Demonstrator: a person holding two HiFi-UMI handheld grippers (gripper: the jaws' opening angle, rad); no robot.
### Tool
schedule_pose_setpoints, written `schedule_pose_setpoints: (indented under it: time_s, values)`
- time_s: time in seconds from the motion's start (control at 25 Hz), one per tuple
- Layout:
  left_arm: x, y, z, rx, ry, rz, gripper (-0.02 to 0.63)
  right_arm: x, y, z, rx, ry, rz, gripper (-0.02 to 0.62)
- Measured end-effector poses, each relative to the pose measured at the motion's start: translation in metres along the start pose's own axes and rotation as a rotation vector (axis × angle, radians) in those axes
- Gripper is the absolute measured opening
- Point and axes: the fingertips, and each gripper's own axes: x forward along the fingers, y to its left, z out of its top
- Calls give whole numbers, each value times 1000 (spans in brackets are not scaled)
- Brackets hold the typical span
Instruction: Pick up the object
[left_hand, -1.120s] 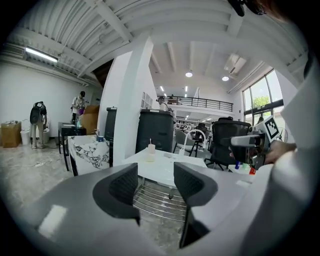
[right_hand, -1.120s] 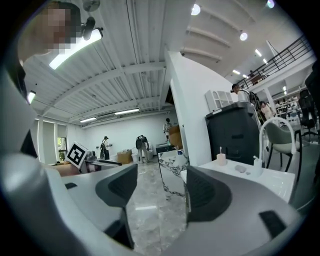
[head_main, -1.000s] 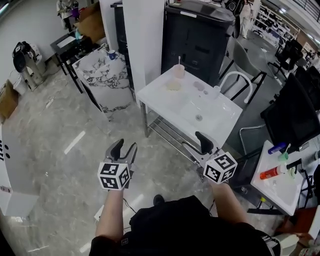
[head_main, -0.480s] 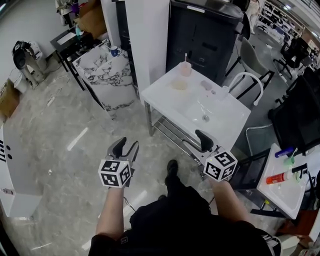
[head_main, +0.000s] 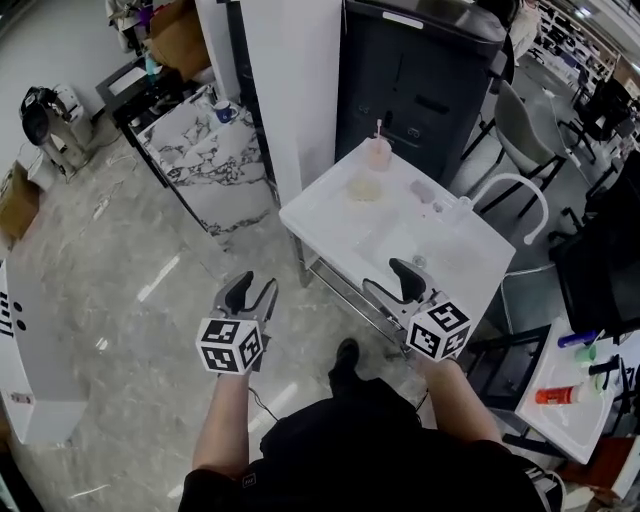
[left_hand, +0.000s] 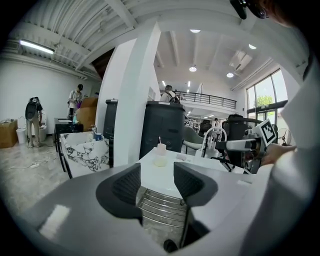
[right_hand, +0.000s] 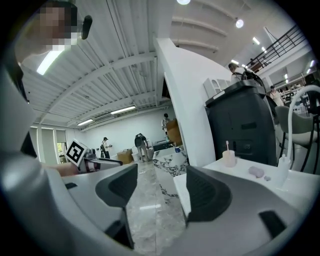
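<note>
**Change:** the desk (head_main: 330, 215) lies nearer than a second ago, because the person has stepped toward it. This is judged to be the approach stage.

**Left gripper** (head_main: 250, 290): jaws apart, nothing held, short of the desk's near edge.

**Right gripper** (head_main: 392, 282): jaws apart, nothing held, over the desk's near edge.

**Object:** which one is meant cannot be told. Candidates on the desk are the pink cup (head_main: 378, 153) at its far corner and the pale round item (head_main: 364, 189) just beside it.

**Surroundings:** white pillar (head_main: 290, 90) and dark cabinet (head_main: 420, 70) behind the desk, white chair (head_main: 520, 195) at its right.

**Obstruction:** none seen.

A white table (head_main: 330, 215) is standing on the marble floor (head_main: 120, 250) — carrying a pink cup (head_main: 378, 153), a pale round dish (head_main: 364, 189) and a small greyish lump (head_main: 422, 191).
</note>
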Motion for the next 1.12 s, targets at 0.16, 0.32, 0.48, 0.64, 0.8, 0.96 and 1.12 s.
schedule_pose_setpoints:
  time_s: [0.16, 0.32, 0.48, 0.64, 0.8, 0.96, 1.12]
  values:
    - [56, 4, 16, 15, 34, -19, 212, 27, -49, 8, 25, 9, -7, 273]
    - [111, 3, 40, 35, 45, -40, 212, 50, -98, 17, 37, 6, -13, 273]
    - [151, -4, 59, 59, 47, -75, 212, 66, -128, 25, 40, 4, -22, 273]
    - [182, -9, 67, 82, 69, -124, 212, 70, -146, 30, 59, 4, -55, 273]
    - [217, -5, 74, 94, 85, -174, 211, 77, -168, 33, 68, 9, -107, 273]
    - [252, -8, 77, 125, 114, -241, 212, 82, -187, 37, 81, 9, -161, 273]
    - [288, -14, 73, 179, 158, -309, 212, 87, -203, 35, 98, 14, -210, 273]
